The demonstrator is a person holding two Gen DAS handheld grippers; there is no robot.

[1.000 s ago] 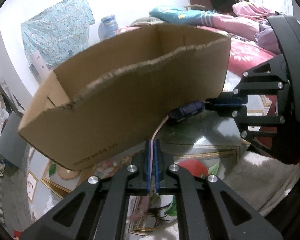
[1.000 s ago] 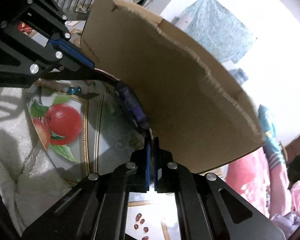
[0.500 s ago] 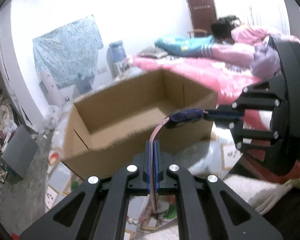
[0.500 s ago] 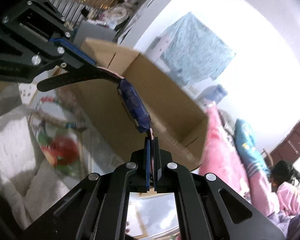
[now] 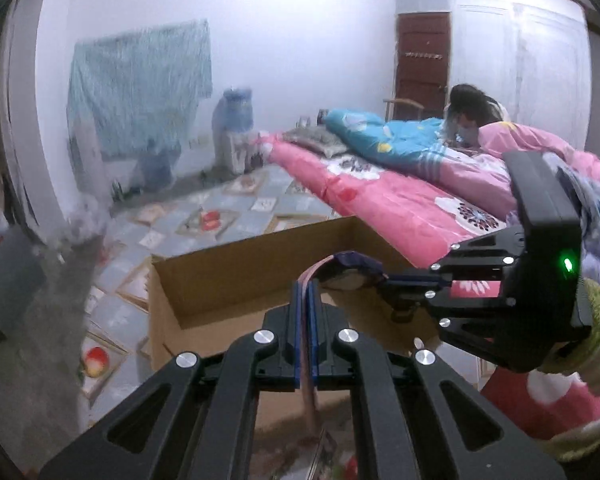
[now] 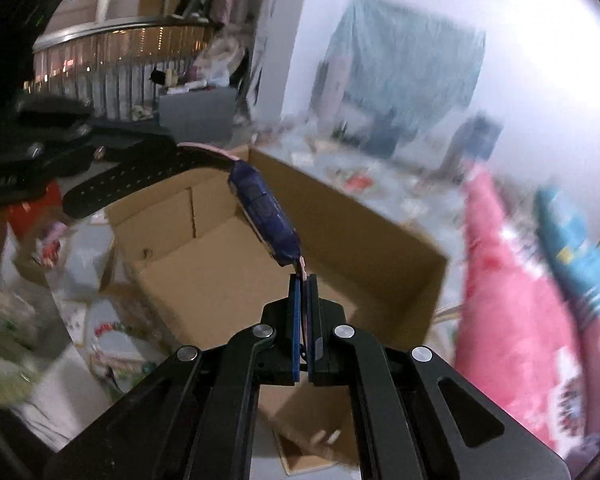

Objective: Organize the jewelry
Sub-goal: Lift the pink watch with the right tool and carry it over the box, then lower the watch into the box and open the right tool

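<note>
In my left wrist view, my left gripper (image 5: 306,292) sits at lower center with its jaws pinched tight on the pink strap of a watch (image 5: 354,266), whose dark blue body hangs just above center over the open cardboard box (image 5: 220,276), while my right gripper (image 5: 396,284) comes in from the right, closed on the watch's other end. In my right wrist view, the right gripper (image 6: 303,284) at lower center is clamped on one strap end, the watch (image 6: 266,210) slanting toward the upper left to the left gripper (image 6: 188,156) above the box (image 6: 220,272); a pink bed (image 6: 512,312) fills the right side.
</note>
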